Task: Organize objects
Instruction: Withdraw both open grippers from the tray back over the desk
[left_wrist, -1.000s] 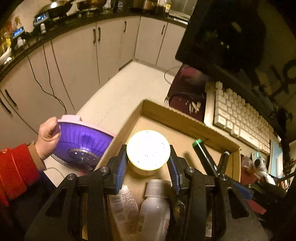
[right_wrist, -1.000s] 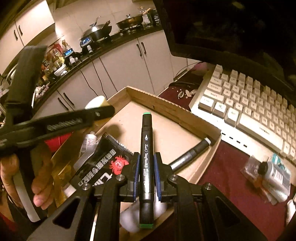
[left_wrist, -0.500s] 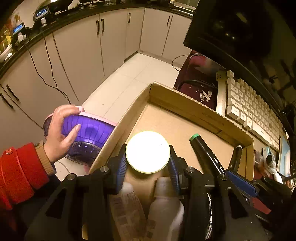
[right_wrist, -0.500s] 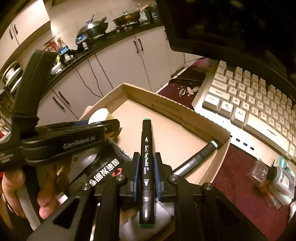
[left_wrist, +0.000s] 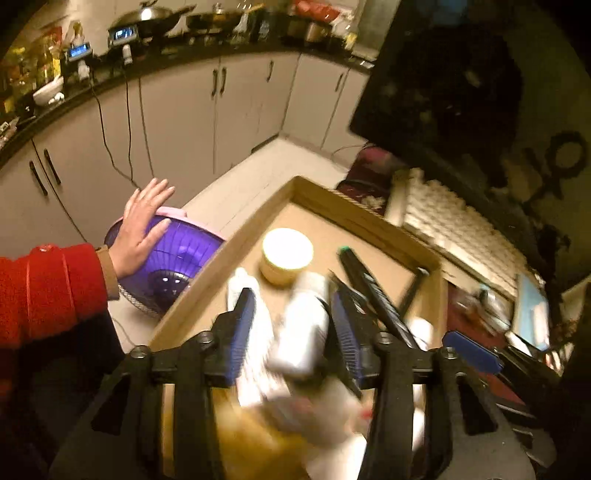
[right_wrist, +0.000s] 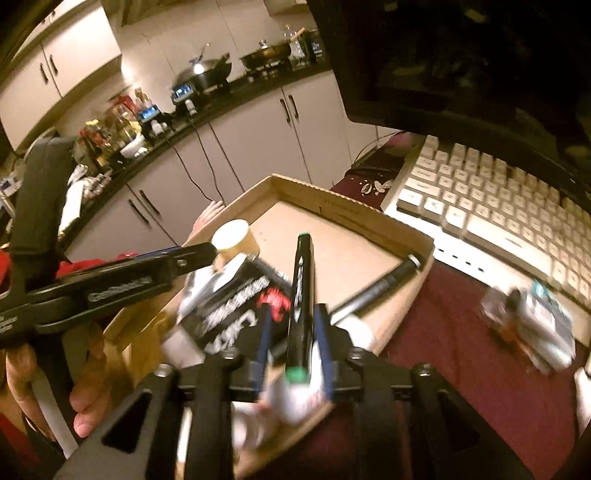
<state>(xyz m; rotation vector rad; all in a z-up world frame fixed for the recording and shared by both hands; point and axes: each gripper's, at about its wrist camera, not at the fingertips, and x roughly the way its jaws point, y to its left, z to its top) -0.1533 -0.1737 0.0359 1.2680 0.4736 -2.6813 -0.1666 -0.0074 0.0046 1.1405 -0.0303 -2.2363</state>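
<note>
A cardboard box (left_wrist: 354, 214) (right_wrist: 332, 203) holds the items. A round jar with a white lid (left_wrist: 286, 254) (right_wrist: 234, 240) stands on its floor, free of my left gripper (left_wrist: 293, 332), whose jaws are opening just behind it, above a white bottle (left_wrist: 303, 332). A black marker with green ends (right_wrist: 301, 295) (left_wrist: 369, 280) lies in the box between the opening jaws of my right gripper (right_wrist: 293, 343). There is a gap at the left pad, so the pads do not press on it.
A grey marker (right_wrist: 373, 291) and a black packet with a red crab (right_wrist: 236, 310) also lie in the box. A white keyboard (right_wrist: 498, 206) sits to the right under a dark monitor. A hand in a red sleeve (left_wrist: 144, 225) rests on a purple round object (left_wrist: 173, 258).
My left gripper opened, let go of the jar and drew back; the jar stays in the box. My right gripper opened off the green-ended marker. The hand flattened onto the purple object.
</note>
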